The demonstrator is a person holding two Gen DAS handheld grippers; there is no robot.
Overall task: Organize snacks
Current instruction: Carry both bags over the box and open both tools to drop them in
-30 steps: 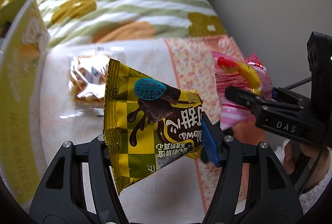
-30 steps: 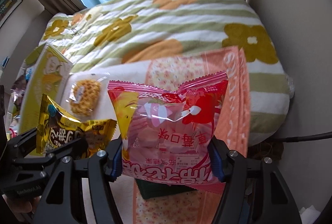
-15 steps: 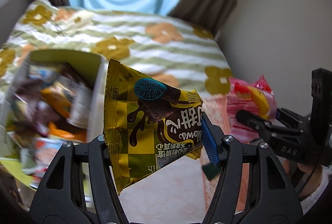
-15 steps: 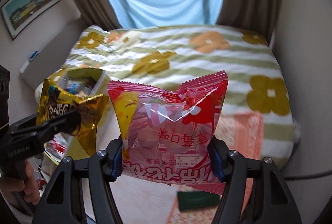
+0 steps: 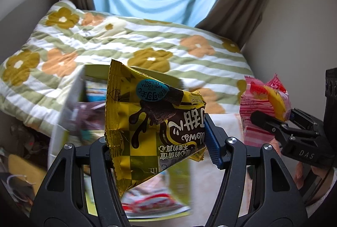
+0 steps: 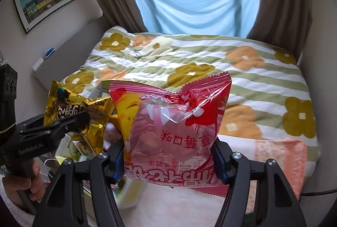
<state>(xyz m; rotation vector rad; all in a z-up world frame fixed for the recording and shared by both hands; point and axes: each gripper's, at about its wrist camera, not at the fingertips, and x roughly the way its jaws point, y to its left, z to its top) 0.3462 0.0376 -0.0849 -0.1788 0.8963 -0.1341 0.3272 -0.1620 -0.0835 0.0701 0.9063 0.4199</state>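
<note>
**Carrying two snack packets toward the box**

Holding was confirmed on both sides. The left gripper [image 5: 160,142] was clamped on a crinkled yellow-and-brown foil cocoa snack packet [image 5: 151,128], which stood upright between its blue-padded fingers. The right gripper [image 6: 168,159] was closed likewise on a glossy pink-and-red plastic strawberry snack packet [image 6: 170,132], pinched across its lower half.

Compared with a second earlier, both views had swung from the pale tabletop, where a small clear-wrapped biscuit had lain ahead of the left gripper, to a scene beyond and below the fingers. An open yellow-green cardboard box [image 5: 67,113] crammed with assorted wrappers now sat below and ahead-left of the left gripper, blurred by motion. The right gripper appeared in the left view off to the right, just beside it. Behind both lay a quilted bedspread with green stripes and orange and mustard flowers [image 6: 210,62].

Neither grip had altered across the interval. Judgement: the pick-up was complete and the transfer under way; release into the box remained outstanding.
</note>
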